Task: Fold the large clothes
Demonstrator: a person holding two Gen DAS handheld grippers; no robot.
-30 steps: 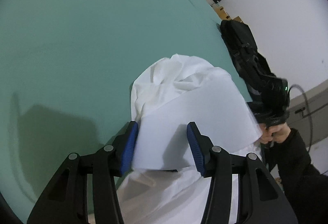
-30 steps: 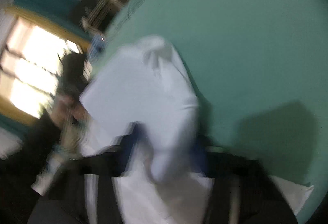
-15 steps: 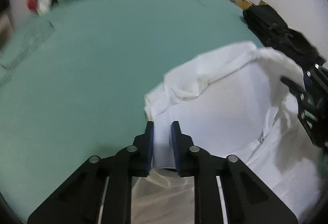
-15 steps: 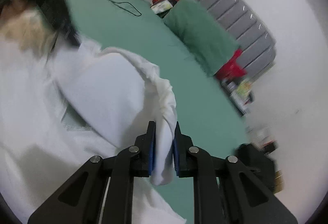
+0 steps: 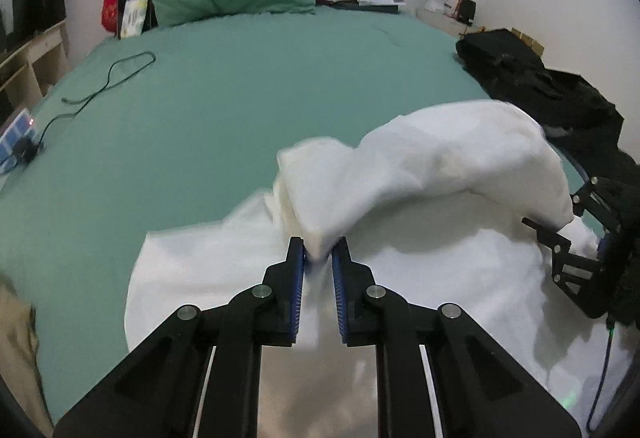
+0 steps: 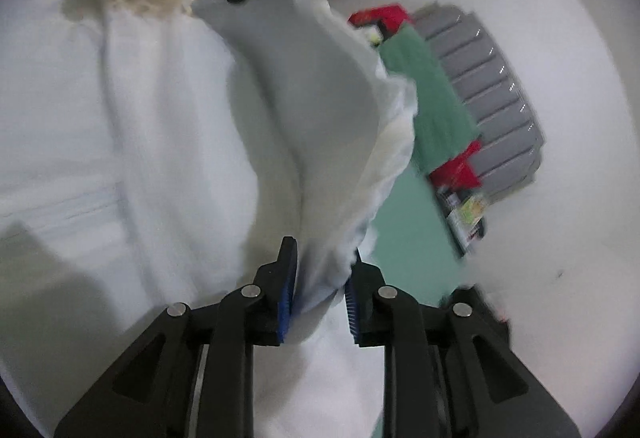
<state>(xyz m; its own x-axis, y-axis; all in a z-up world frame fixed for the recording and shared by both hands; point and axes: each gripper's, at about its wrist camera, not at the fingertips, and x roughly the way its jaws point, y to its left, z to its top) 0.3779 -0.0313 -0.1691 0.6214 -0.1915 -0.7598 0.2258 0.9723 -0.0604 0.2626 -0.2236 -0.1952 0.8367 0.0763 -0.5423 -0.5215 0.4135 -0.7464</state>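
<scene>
Both grippers swung twd bed (image 5: 224,85) head; L gripper (image 5: 318,261) clamped on white garment (image 5: 440,157), R gripper (image 6: 322,274) loosening w/ cloth between; keep edge taut, lay flat.

Both wrist views close over garment (image 5: 440,173)

**A big white cloth lifted up on the bed**

The large, soft white cloth garment (image 5: 432,173) is bunched and wrinkly. One edge is raised in a puffy fold. The rest (image 6: 120,125) lies spread on the green bed.
</scene>
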